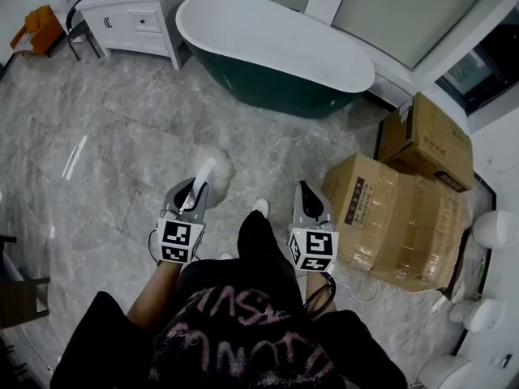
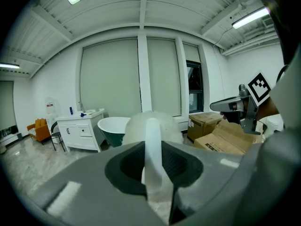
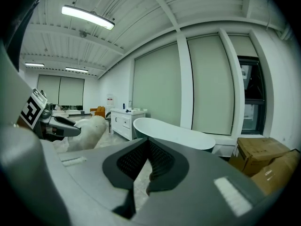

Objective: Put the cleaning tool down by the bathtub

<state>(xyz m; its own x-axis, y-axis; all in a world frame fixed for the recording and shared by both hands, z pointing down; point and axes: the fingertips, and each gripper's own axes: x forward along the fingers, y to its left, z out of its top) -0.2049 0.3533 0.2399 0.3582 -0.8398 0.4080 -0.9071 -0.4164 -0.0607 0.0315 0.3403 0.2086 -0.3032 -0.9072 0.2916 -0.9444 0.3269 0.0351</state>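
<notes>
The cleaning tool is a fluffy white duster head (image 1: 216,168) on a flat white handle (image 2: 152,154). My left gripper (image 1: 191,198) is shut on that handle, held over the marble floor in front of me. In the left gripper view the handle stands between the closed jaws and the fluffy head (image 2: 151,123) hides part of the bathtub (image 2: 110,126). The bathtub (image 1: 276,47) is white inside, dark green outside, and stands a few steps ahead. My right gripper (image 1: 312,206) is shut with nothing in it; its view shows the bathtub (image 3: 171,133) and the duster (image 3: 89,131) at left.
A white vanity cabinet (image 1: 138,14) stands left of the tub, with an orange chair (image 1: 36,27) beyond it. Stacked cardboard boxes (image 1: 401,217) sit close on my right, white fixtures (image 1: 491,229) past them. A dark chair (image 1: 16,290) is at the left edge.
</notes>
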